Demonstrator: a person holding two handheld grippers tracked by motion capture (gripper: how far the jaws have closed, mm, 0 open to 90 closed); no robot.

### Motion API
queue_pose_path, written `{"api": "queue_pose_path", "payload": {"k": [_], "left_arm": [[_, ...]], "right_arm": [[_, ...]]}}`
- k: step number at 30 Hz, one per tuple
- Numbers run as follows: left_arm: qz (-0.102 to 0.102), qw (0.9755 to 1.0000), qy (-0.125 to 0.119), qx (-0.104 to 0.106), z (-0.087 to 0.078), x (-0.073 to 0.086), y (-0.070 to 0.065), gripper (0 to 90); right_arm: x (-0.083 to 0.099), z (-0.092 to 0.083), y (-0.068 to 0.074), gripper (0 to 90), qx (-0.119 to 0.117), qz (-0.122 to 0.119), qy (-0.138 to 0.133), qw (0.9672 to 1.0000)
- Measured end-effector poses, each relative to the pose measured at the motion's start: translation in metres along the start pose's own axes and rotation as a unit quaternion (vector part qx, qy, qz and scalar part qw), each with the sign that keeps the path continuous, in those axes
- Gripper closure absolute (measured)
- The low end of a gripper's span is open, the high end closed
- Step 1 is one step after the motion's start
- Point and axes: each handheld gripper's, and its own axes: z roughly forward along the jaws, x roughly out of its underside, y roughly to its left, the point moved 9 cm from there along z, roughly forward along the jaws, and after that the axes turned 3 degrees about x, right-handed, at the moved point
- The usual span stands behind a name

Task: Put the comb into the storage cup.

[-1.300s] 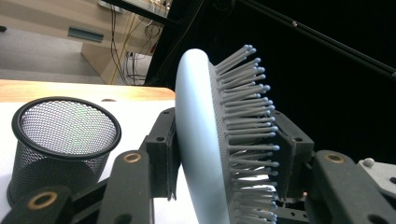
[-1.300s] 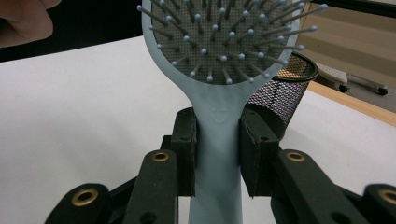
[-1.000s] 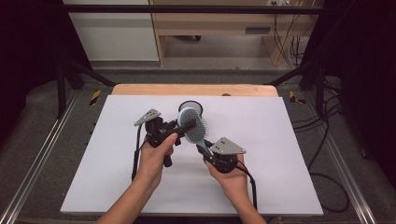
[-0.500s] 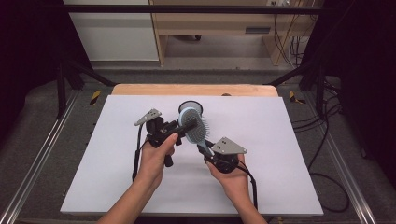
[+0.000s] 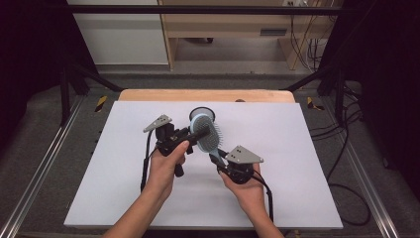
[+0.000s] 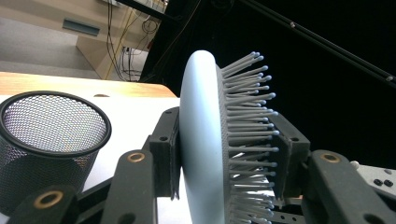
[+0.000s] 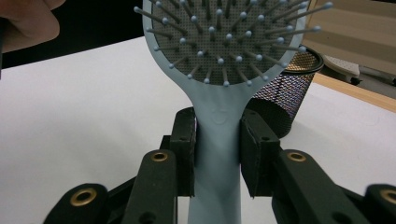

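Pale-blue hairbrush [image 5: 207,135] held off the table near its far edge: left gripper [image 5: 194,135] pinches the head (pad on bristles), right gripper [image 5: 217,159] clamps the handle. Risk: bristles flex, head slips and knocks the mesh cup [image 5: 202,113] just behind.

Matt pale-blue plastic hairbrush [image 7: 218,116] with a perforated pad and ball-tipped bristles; black wire-mesh metal cup [image 6: 46,140]; matt black plastic gripper pads; smooth white sheet [image 5: 124,198] over a wooden table [image 5: 208,95].
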Motion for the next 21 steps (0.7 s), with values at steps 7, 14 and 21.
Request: {"api": "queue_pose_path", "payload": {"k": [7,14,21], "left_arm": [[0.016,0.9998,0.008,-0.001,0.002,-0.002,0.000,53.4],[0.021,0.9998,0.006,0.001,0.003,-0.005,0.001,53.2],[0.025,0.9997,0.001,-0.004,0.005,-0.009,0.002,53.2]], "right_arm": [[-0.001,-0.003,-0.001,51.9,-0.011,0.014,-0.004,0.9998],[0.002,-0.013,-0.003,30.1,-0.025,0.010,-0.001,0.9996],[0.003,-0.017,-0.016,14.9,-0.006,0.013,0.001,0.9999]]}}
